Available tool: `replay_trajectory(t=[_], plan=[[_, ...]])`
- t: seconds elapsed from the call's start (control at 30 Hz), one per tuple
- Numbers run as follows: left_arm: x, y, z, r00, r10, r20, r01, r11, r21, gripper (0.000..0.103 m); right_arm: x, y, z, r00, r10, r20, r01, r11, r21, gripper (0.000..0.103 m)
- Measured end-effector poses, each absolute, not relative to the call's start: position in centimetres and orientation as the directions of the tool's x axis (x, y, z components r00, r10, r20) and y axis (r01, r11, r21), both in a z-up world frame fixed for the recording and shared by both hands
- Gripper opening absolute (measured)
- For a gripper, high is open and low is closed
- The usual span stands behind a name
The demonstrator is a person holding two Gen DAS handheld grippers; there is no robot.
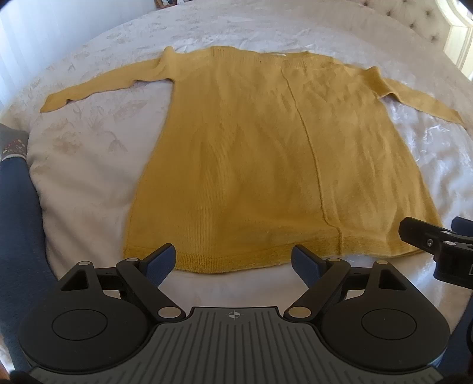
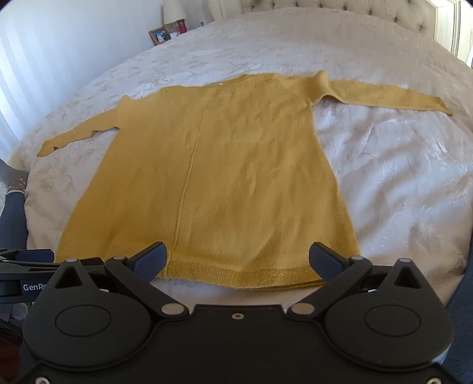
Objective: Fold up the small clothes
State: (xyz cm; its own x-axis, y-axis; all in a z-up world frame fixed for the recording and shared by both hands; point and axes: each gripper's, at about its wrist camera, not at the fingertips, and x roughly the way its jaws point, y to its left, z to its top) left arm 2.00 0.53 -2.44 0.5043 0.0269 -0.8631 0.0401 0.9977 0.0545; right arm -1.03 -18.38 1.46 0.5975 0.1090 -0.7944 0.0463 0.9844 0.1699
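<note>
A mustard-yellow knit sweater point(image 1: 254, 153) lies flat on the bed, hem toward me, both sleeves spread out to the sides. It also shows in the right wrist view point(image 2: 224, 177). My left gripper point(image 1: 233, 260) is open and empty, just above the hem on its left half. My right gripper point(image 2: 236, 260) is open and empty over the hem's right half. The right gripper also shows at the right edge of the left wrist view point(image 1: 437, 245). The left gripper's side shows at the left edge of the right wrist view point(image 2: 26, 274).
The bed has a pale floral bedspread point(image 2: 399, 177) and a tufted headboard point(image 2: 340, 9). A nightstand with a picture frame point(image 2: 159, 35), lamp and red candle stands at the far left. A dark blue sleeve point(image 1: 17, 221) is at the left edge.
</note>
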Motion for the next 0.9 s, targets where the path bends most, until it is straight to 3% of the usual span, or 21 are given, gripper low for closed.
replay_trajectory(t=[0.47, 0.9], plan=[[5.8, 0.9, -4.1, 0.478, 0.045, -0.877, 0.042, 0.996, 0.074, 0.085, 2.4, -20.8, -1.1, 0.536, 0.132, -0.834, 0.083, 0.975, 0.208, 0.102], [16.3, 0.0, -2.8, 0.648, 0.069, -0.759, 0.040, 0.991, 0.124, 0.085, 12.9, -31.4, -0.2, 0.633, -0.045, -0.773, 0.207, 0.972, 0.113, 0.102]])
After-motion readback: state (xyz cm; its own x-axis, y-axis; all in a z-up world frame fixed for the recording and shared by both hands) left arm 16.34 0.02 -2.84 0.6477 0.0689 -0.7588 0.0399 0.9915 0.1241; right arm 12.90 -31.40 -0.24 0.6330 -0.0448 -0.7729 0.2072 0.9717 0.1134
